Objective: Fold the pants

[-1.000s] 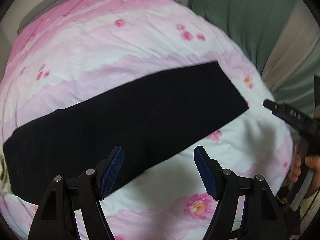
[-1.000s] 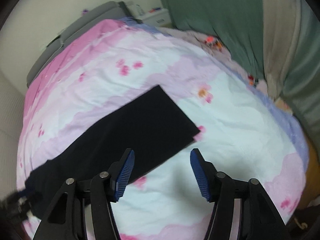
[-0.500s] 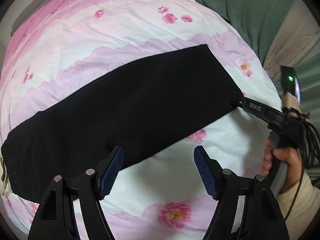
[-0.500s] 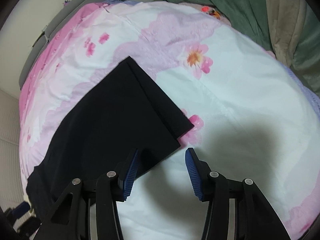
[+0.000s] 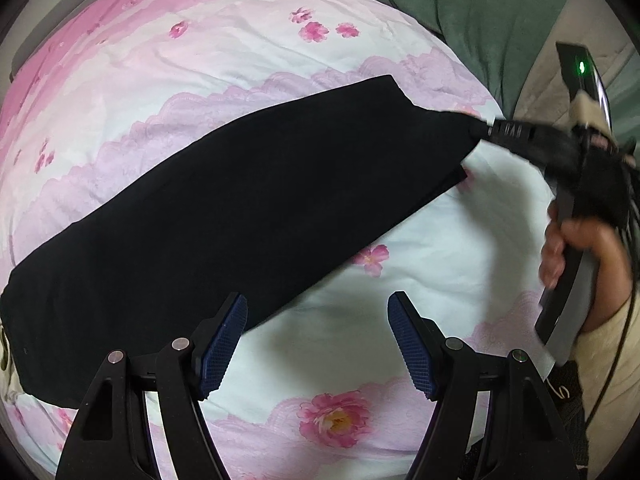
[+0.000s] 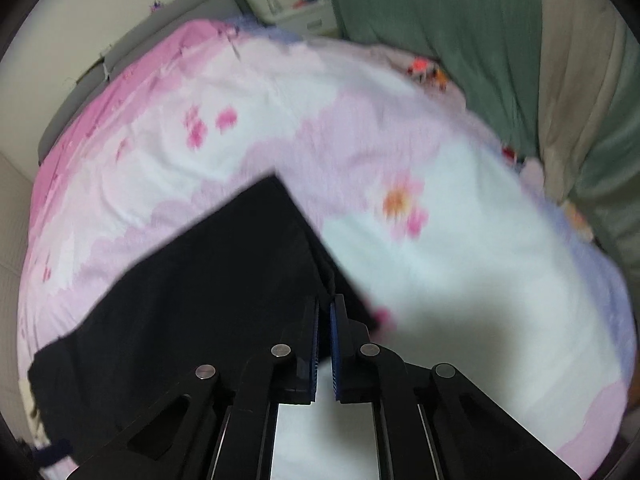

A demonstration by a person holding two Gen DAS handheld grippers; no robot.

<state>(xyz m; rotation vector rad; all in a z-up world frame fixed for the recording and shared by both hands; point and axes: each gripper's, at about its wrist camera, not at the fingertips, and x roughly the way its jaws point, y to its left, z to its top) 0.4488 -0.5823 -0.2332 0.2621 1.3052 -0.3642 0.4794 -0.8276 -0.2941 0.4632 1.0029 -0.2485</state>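
Black pants (image 5: 248, 208) lie stretched across a pink flowered bedspread (image 5: 224, 52), folded lengthwise into one long strip. My left gripper (image 5: 318, 344) hovers open over the strip's near edge, with only bedspread between its blue pads (image 5: 222, 344). My right gripper (image 6: 325, 312) is shut on the hem end of the pants (image 6: 224, 280), pinching the cloth's edge between its pads. From the left wrist view the right gripper (image 5: 486, 130) grips the hem corner at the right and lifts it off the bed. A hand (image 5: 576, 248) holds its handle.
Green curtains (image 6: 460, 56) and a beige curtain (image 6: 576, 80) hang past the bed's far right side. A grey headboard (image 6: 132, 60) and a small cabinet (image 6: 304, 16) stand at the far end. The bedspread's front edge (image 5: 360, 452) falls away near my left gripper.
My right gripper came down onto the hem end and closed on it, pulling the corner up. My left gripper drifted a little along the pants and stayed open.
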